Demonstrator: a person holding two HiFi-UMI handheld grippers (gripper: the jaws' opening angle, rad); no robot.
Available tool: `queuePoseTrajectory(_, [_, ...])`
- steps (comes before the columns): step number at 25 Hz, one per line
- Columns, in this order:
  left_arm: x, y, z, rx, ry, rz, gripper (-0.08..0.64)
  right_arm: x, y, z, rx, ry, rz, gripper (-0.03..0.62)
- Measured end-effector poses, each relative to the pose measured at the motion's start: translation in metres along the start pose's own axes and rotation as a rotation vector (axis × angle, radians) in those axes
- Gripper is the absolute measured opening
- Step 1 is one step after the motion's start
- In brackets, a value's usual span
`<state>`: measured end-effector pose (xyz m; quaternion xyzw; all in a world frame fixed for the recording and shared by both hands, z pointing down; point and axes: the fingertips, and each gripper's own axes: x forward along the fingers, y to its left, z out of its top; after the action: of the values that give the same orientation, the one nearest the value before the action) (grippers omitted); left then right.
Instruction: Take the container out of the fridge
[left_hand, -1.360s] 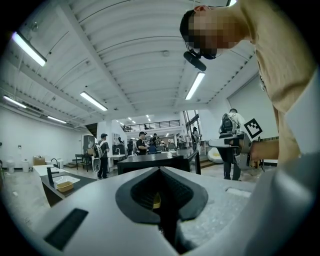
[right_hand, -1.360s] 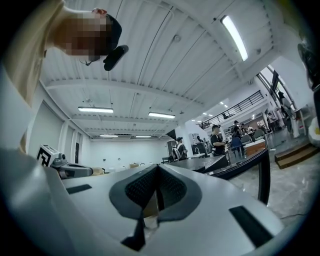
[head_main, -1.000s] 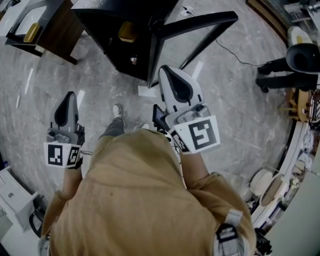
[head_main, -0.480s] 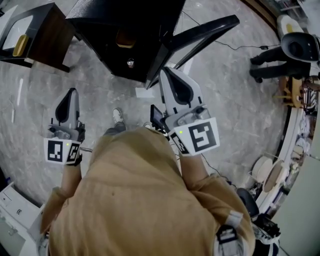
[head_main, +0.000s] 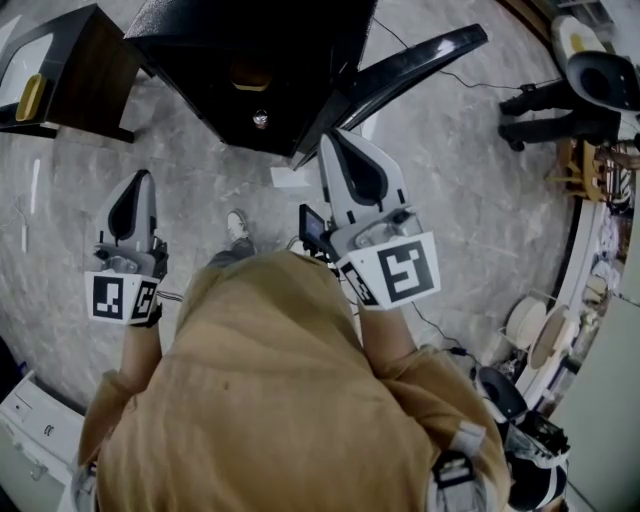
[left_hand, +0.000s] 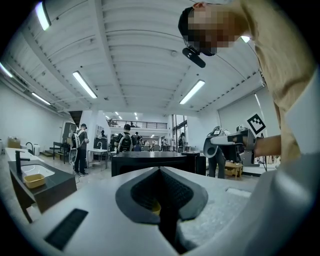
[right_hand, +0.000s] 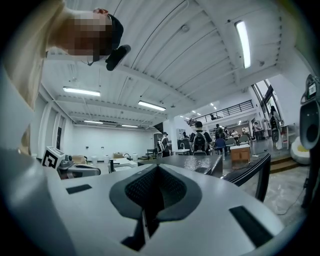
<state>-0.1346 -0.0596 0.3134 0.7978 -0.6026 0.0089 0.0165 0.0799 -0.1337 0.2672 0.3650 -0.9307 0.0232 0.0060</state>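
A large open hall with a grey marbled floor (head_main: 470, 200). Overhead, a white ribbed ceiling (left_hand: 130, 45) carries long strip lights (left_hand: 85, 84). The walls (right_hand: 100, 140) are white. A dark counter (left_hand: 55, 186) with a sink stands at the left. Far off are a railed mezzanine (right_hand: 227, 110) and standing people (right_hand: 200, 141).

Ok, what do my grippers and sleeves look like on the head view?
The left gripper and right gripper are light grey tapered shells, each with a dark teardrop-shaped recess on top. At the hand end each carries a white cube printed with black square markers. The sleeves are tan, part of a hooded top.
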Motion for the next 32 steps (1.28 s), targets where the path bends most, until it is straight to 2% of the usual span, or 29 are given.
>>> queuePoseTrajectory(4, [0.009,0.002,-0.007,-0.002,0.017,-0.010,0.002,0.003,-0.004,-0.004,0.001,0.008,-0.008,0.000])
queuePoseTrajectory(9, [0.027,0.004,-0.021,-0.015,0.098,-0.049,0.002,0.003,-0.008,-0.004,0.002,0.024,-0.016,0.000])
queuePoseTrajectory(20, [0.075,0.009,-0.045,0.085,0.213,-0.137,0.026,0.008,-0.009,-0.022,0.013,0.072,-0.015,0.000])
queuePoseTrajectory(26, [0.112,-0.005,-0.039,0.138,0.265,-0.229,0.043,0.015,-0.024,-0.012,0.047,0.110,-0.010,0.000])
queuePoseTrajectory(32, [0.134,-0.005,-0.035,0.202,0.282,-0.282,0.055,0.025,-0.020,-0.006,0.060,0.112,-0.015,0.000])
